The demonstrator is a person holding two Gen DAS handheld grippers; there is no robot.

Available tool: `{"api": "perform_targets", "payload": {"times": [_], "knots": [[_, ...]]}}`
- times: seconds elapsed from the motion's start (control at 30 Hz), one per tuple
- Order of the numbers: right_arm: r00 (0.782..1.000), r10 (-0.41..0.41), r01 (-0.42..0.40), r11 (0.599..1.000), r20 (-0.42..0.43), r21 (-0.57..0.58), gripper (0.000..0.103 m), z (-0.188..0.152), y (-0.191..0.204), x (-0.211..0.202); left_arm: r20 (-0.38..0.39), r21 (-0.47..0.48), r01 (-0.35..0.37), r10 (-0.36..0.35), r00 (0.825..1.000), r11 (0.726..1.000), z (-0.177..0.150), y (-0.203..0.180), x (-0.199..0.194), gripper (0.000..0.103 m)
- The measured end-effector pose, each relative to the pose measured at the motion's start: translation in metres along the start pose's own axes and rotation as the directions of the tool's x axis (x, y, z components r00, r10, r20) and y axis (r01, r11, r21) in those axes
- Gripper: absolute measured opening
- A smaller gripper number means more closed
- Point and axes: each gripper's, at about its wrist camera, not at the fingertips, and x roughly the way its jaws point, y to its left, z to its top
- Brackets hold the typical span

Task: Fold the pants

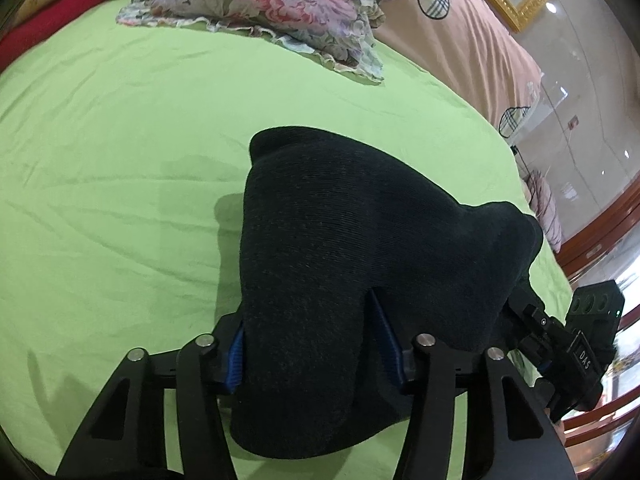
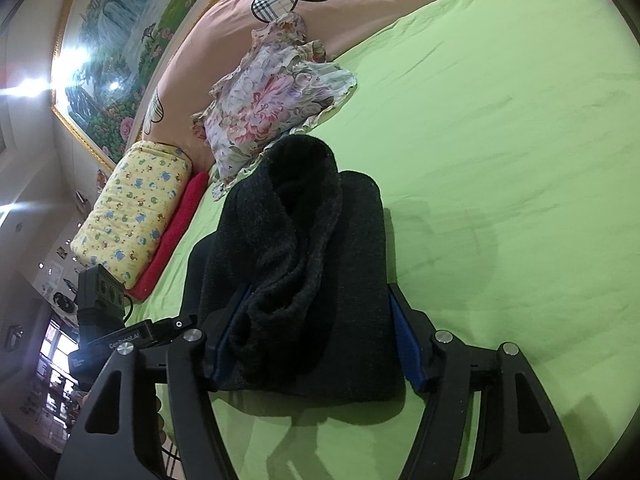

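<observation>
The dark, thick knit pants [image 1: 340,220] are folded into a bulky bundle that is lifted a little off the green sheet [image 1: 100,160]. My left gripper [image 1: 306,308] is shut on one end of the bundle, its blue pads [image 1: 237,360] pressing into the fabric on both sides. My right gripper [image 2: 320,287] is shut on the other end of the pants [image 2: 304,200], where the layered folds show between its blue pads [image 2: 406,344]. The right gripper [image 1: 560,344] also appears at the right of the left wrist view. The left gripper [image 2: 120,320] appears at the left of the right wrist view.
A crumpled floral cloth [image 1: 272,12] lies on the sheet beyond the pants. Behind it lies a pink quilt with plaid hearts [image 1: 452,40]. A yellow patterned pillow [image 2: 136,216] and a red cloth [image 2: 176,232] sit at the bed's head, under a gold-framed painting [image 2: 120,52].
</observation>
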Motion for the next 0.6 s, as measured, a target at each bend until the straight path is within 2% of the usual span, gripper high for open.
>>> {"api": "perform_targets", "payload": {"times": [0.33,0.6], "knots": [[1.000,-0.026,0.026,1.000,0.000,-0.004,0.061,0.000,0.005,-0.001,0.002,0.012,-0.002,0.002,1.000,1.000,0.001,-0.005,-0.011,0.043],[0.999,-0.027,0.027,1.000,0.029,0.001,0.053,0.001,0.020,-0.005,0.026,0.023,0.007,-0.008,1.000,1.000,0.002,-0.007,-0.033,0.037]]}}
